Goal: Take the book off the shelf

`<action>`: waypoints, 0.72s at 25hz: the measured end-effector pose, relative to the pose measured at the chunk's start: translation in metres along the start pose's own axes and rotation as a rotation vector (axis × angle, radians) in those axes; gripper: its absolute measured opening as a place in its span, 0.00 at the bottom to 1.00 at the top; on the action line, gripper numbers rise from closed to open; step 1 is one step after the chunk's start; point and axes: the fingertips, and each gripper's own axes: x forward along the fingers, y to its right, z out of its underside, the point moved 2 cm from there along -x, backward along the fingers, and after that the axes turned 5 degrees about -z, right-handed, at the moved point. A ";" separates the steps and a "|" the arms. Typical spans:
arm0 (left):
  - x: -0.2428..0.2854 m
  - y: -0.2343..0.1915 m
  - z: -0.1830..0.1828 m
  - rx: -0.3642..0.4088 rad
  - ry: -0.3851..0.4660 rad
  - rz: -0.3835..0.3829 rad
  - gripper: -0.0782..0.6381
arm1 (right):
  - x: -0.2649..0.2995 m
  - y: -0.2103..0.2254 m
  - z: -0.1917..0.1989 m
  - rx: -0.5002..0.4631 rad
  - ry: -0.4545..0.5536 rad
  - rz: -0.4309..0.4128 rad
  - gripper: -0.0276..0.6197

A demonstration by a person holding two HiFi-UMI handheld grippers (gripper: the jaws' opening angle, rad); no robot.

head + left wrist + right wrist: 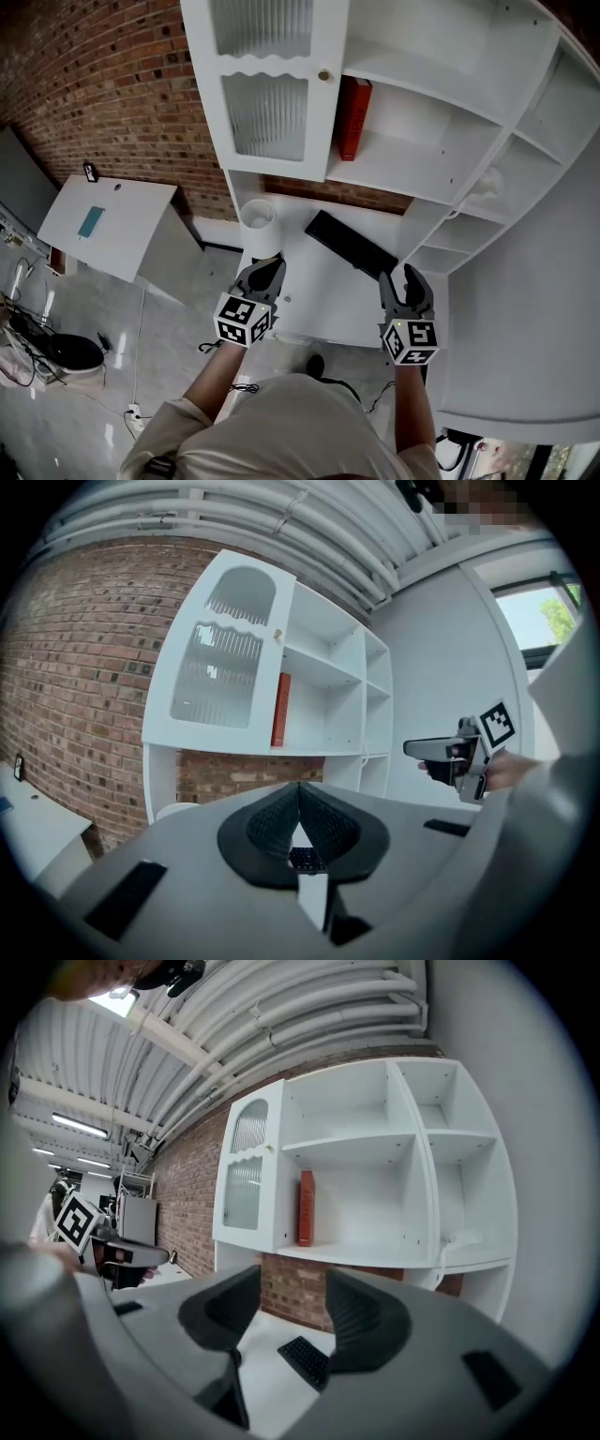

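A red book [354, 119] stands upright on a middle shelf of the white shelf unit [403, 178], just right of the glass cabinet door [267, 103]. Both gripper views show the book [280, 710] [306, 1208] far ahead and above the jaws. My left gripper [267, 272] hovers over the white desk's front edge, its pads closed together with nothing between them [300, 794]. My right gripper [403, 279] hangs level with it to the right, jaws apart and empty [292, 1302]. Both are well below and short of the book.
A black keyboard [352, 246] lies on the white desk [319, 309] under the shelves, between the grippers. A white cylinder [259, 225] stands at the desk's back left. A brick wall runs behind. A separate white table [112, 225] stands to the left.
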 end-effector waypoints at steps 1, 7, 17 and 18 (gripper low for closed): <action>0.007 0.000 -0.001 -0.003 0.001 -0.009 0.10 | 0.008 0.006 -0.002 -0.005 0.001 -0.011 0.35; 0.040 0.002 -0.005 -0.011 0.001 -0.062 0.10 | 0.050 0.043 -0.016 -0.028 0.017 -0.068 0.35; 0.080 0.001 -0.017 -0.013 0.027 -0.145 0.10 | 0.130 0.075 -0.042 -0.074 0.049 -0.194 0.35; 0.082 0.001 -0.018 -0.013 0.029 -0.150 0.10 | 0.138 0.077 -0.046 -0.072 0.053 -0.206 0.35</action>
